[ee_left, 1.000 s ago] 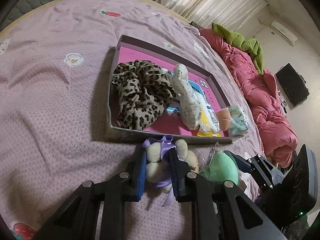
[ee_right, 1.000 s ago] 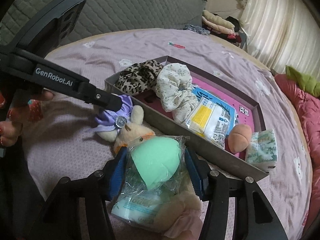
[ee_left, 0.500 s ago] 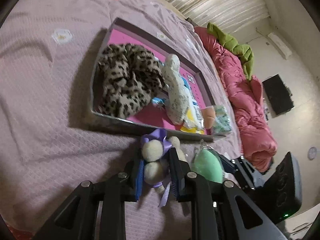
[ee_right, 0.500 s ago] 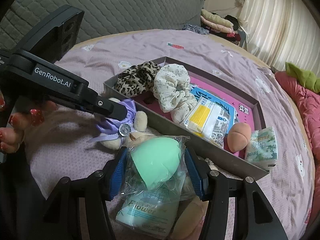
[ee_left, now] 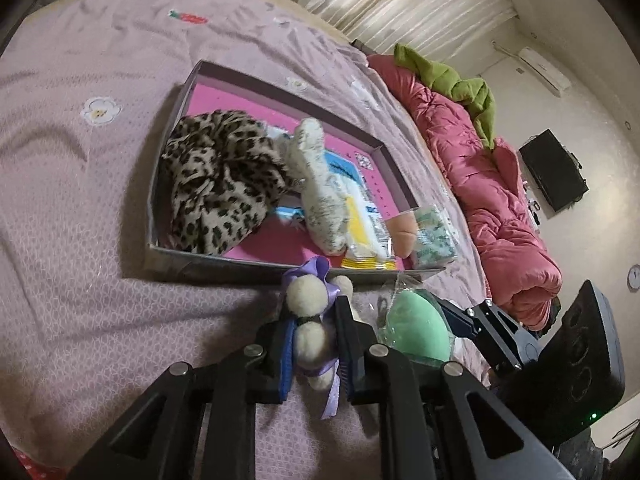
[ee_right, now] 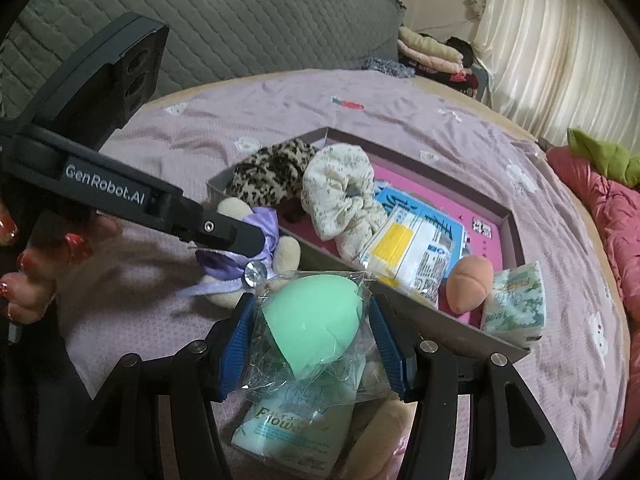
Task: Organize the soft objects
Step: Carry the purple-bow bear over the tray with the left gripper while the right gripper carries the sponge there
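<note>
Left wrist view: left gripper (ee_left: 312,344) fingers closing on plush bear (ee_left: 310,320); right gripper (ee_right: 316,336) clamps bagged green sponge (ee_right: 312,320).

Black fingers (ee_right: 240,236), blue ribbed pads (ee_right: 236,344), silver screws, red nails.

Plush bear (ee_left: 310,322): fuzzy cloth, satin ribbon
Green sponge (ee_right: 310,316): matt foam, crinkly clear plastic
Box (ee_right: 460,334): matt cardboard
Bedspread (ee_left: 80,208): textured cloth
</note>
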{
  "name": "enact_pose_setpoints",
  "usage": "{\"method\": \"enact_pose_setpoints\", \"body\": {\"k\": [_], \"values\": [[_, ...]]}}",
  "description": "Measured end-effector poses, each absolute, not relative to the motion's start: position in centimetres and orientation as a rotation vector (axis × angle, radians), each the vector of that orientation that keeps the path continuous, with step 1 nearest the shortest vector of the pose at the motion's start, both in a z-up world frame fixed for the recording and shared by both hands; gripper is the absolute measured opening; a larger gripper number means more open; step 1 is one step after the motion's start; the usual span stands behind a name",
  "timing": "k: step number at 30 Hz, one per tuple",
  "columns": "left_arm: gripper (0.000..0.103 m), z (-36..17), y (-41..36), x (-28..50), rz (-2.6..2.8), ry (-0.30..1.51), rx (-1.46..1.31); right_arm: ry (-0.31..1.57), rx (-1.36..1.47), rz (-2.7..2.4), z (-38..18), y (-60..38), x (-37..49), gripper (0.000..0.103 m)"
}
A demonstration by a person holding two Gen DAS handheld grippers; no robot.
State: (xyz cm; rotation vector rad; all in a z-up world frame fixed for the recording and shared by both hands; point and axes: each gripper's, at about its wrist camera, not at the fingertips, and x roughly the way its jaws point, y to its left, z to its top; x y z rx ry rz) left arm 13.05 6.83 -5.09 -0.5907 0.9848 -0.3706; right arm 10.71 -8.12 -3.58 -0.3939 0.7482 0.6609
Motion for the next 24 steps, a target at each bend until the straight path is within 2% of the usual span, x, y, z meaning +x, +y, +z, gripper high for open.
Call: {"method": "enact_pose_setpoints", "body": {"k": [11, 24], "values": [[0.018, -1.9, 5.4, 11.7, -0.417, 0.863, -0.494, 0.711, -0.291, 0.626, -1.5, -10.0, 11.4, 0.059], [0.018, -0.3, 7.3, 10.9, -0.413, 0.747, -0.568, 0.603, -0.250, 0.554, 0.9, -12.0, 11.0, 0.059]]}}
